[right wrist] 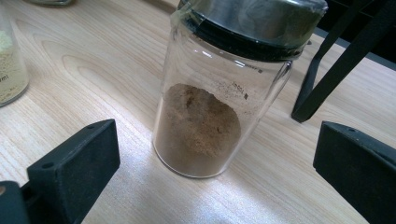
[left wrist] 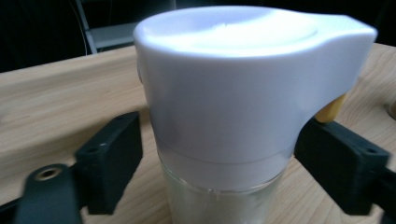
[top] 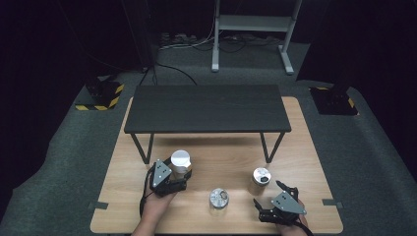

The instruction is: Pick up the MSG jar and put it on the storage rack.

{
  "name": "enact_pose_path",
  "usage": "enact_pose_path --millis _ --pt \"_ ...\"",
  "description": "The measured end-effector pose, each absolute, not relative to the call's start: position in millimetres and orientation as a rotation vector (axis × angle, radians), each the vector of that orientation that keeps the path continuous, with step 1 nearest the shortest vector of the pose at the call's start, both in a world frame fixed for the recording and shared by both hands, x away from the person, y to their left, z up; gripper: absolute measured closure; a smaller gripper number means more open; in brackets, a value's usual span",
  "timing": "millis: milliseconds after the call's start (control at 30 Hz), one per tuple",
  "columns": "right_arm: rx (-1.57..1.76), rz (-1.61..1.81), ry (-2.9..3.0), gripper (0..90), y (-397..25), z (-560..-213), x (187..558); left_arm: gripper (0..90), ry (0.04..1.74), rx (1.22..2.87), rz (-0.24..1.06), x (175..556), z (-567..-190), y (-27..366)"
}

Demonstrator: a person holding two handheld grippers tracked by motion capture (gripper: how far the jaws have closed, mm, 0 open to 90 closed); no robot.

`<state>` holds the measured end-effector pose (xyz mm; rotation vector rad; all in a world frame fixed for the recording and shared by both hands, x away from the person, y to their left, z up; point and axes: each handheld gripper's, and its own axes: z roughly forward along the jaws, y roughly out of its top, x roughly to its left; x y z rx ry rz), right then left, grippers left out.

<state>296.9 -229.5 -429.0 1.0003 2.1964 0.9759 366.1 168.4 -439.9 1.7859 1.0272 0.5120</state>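
A glass jar with a white plastic lid [top: 180, 161] [left wrist: 233, 84] stands on the wooden table [top: 123, 196], left of centre. My left gripper [top: 178, 176] [left wrist: 219, 163] is open, its jaws close on either side of the jar's glass body, with a thin gap showing at the left jaw. A glass jar of brown powder with a metal lid [top: 260, 178] [right wrist: 210, 116] stands on the right. My right gripper [top: 268, 193] [right wrist: 215, 163] is wide open just short of it, nothing between its fingers.
A third jar with a metal lid [top: 219, 198], with pale yellow powder [right wrist: 9, 70], stands between the two near the front edge. A low black shelf [top: 206, 108] on thin legs [right wrist: 322, 70] spans the table's back half, behind the jars.
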Motion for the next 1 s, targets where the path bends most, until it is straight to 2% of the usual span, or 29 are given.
enact_pose_path --millis 233,333,767,1000 --pt "0.997 0.975 2.198 0.0 -229.4 -429.1 297.1 23.8 1.028 1.747 0.509 365.9 -444.5 168.8" --pt "0.996 0.974 2.199 0.0 -229.2 -429.1 297.0 30.0 1.022 1.726 0.491 365.2 -446.5 169.5" --pt "0.996 0.974 2.200 0.0 -229.2 -429.1 297.1 30.7 0.998 1.736 0.496 364.6 -446.3 170.3" --pt "0.999 0.976 2.199 0.0 -229.5 -429.0 297.2 30.7 0.966 1.728 0.507 361.2 -431.3 173.3"
